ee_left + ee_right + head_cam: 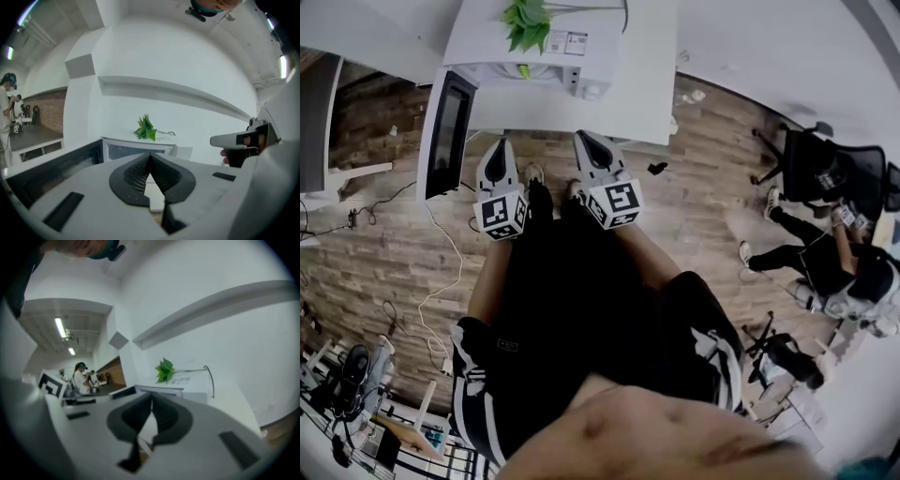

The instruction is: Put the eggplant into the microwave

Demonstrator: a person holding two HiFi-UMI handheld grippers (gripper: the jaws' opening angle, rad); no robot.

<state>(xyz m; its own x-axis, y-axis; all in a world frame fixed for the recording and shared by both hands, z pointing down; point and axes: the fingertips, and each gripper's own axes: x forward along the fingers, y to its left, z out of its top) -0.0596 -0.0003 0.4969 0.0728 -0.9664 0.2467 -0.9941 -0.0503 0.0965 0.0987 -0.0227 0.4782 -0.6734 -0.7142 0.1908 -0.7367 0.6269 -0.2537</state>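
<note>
Obstruction ahead of both tools is limited to a white table (628,94), on which a white microwave (581,75) is set at 12 o'clock in the head view. Its dark door (450,131) is swung open toward 10 o'clock, and a green plant (525,23) is placed on its top. A white cable (441,272) is trailed over the wood floor (703,197) at 8 o'clock. A seated person (825,258) is seen well apart at 3 o'clock, beside a black chair (811,164).

The eggplant is not identified with certainty. Only a small green item (524,70) is visible at the mouth of the microwave cavity, and its long axis and heading cannot be read.

The left gripper (500,142) and the right gripper (582,137) are held side by side at the table's near edge, both pointed to 12 o'clock. In the left gripper view, the left gripper (150,157) is shown with its jaws pressed together at the tips and nothing between them. In the right gripper view, the right gripper (151,398) is shown likewise clenched and empty.
</note>
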